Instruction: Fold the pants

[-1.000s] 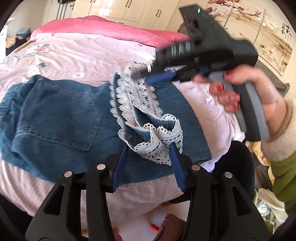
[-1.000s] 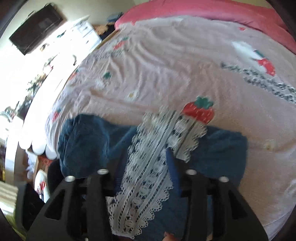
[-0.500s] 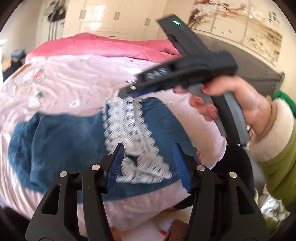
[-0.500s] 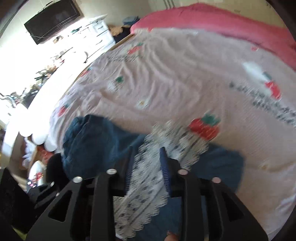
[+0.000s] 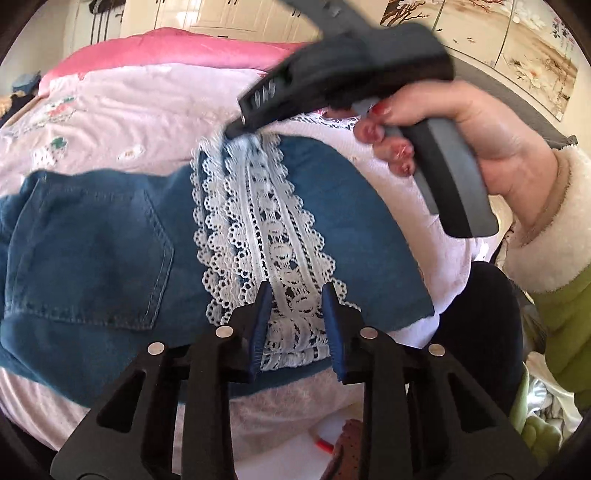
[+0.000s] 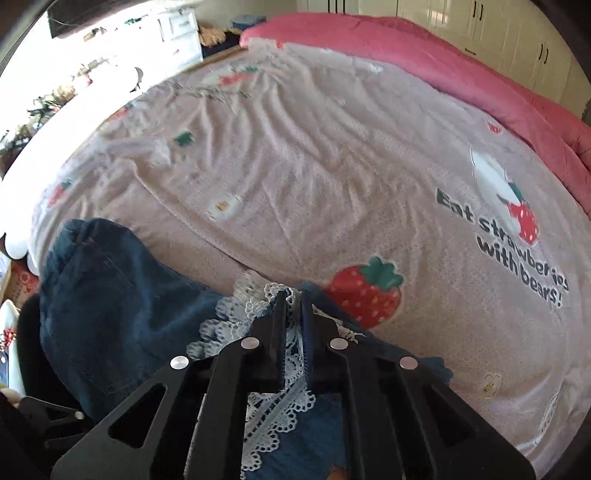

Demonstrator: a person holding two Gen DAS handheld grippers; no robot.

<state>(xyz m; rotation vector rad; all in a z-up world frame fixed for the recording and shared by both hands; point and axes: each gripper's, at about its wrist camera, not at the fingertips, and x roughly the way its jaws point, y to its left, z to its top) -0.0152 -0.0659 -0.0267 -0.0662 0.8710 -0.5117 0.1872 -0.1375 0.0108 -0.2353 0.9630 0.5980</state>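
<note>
Blue denim pants [image 5: 96, 240] with a white lace hem [image 5: 266, 221] lie folded on the bed; the back pocket faces up at the left. My left gripper [image 5: 295, 314] is open, its blue-padded fingers straddling the near end of the lace. My right gripper [image 6: 291, 299] is nearly shut, pinching the far end of the lace hem [image 6: 273, 398]. In the left wrist view the right gripper [image 5: 240, 125] is held by a hand with red nails, its tip on the far lace edge. The pants also show in the right wrist view [image 6: 107, 295].
The pink strawberry-print blanket [image 6: 332, 166] covers the bed, with a pink duvet [image 6: 461, 74] along the far side. White wardrobes [image 5: 207, 14] stand behind. The bed's near edge [image 5: 288, 398] drops to the floor, where some clutter lies.
The lace hem, bunched a second ago, now lies flat and straight. My right gripper has closed on its far end. My left gripper has narrowed and come closer to the near end.
</note>
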